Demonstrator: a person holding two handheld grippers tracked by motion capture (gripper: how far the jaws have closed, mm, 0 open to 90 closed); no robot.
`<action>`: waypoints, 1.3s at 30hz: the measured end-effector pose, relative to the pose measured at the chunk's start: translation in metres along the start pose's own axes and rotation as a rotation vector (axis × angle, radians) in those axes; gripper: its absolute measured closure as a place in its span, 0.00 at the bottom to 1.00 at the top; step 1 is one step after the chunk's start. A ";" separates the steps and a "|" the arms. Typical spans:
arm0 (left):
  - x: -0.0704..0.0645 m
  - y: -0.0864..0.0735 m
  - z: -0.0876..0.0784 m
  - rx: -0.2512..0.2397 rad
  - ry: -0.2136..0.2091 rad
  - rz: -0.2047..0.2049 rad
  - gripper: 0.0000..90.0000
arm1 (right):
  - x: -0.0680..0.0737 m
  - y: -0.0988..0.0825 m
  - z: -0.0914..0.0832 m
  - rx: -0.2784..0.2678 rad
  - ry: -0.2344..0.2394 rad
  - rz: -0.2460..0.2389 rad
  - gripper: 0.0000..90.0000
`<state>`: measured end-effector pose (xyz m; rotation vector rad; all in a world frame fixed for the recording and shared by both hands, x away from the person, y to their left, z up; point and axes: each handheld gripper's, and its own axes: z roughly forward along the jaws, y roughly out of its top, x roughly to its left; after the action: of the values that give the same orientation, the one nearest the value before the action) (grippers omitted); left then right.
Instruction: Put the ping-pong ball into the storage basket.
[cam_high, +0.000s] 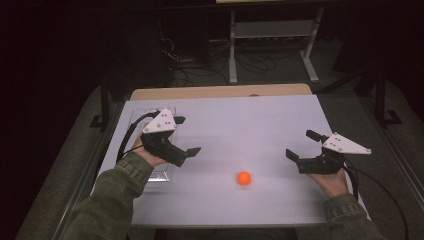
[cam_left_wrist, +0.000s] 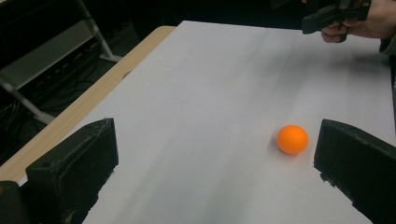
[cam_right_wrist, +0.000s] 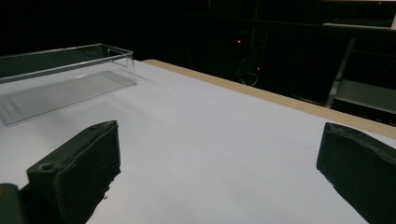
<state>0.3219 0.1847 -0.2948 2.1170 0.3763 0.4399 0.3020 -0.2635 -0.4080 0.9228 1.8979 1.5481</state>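
Small round orange ball (cam_high: 244, 178), plain and smooth, on white table (cam_high: 240, 120), both grippers spread apart

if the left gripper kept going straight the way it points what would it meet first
Probably the orange ball: in the left gripper view it lies ahead between the open jaws, close to the right-hand one. The left gripper may pass just beside it; depth is unclear. Beyond is bare white table.

Orange ball (cam_high: 244, 178) on white table (cam_high: 250, 120) between two seemingly open hand-held grippers.
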 end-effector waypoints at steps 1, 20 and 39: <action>0.000 0.001 0.001 0.000 -0.004 0.001 0.00 | 0.000 0.000 0.000 0.002 -0.001 0.004 0.00; -0.003 0.013 0.028 0.077 -0.078 0.040 0.00 | 0.002 0.000 0.001 0.005 0.011 -0.002 0.00; -0.012 0.028 0.052 0.172 -0.147 0.115 0.00 | 0.001 -0.001 0.002 0.007 0.013 -0.005 0.00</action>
<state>0.3374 0.1267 -0.3001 2.3308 0.2151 0.3246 0.3025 -0.2616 -0.4089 0.9129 1.9141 1.5494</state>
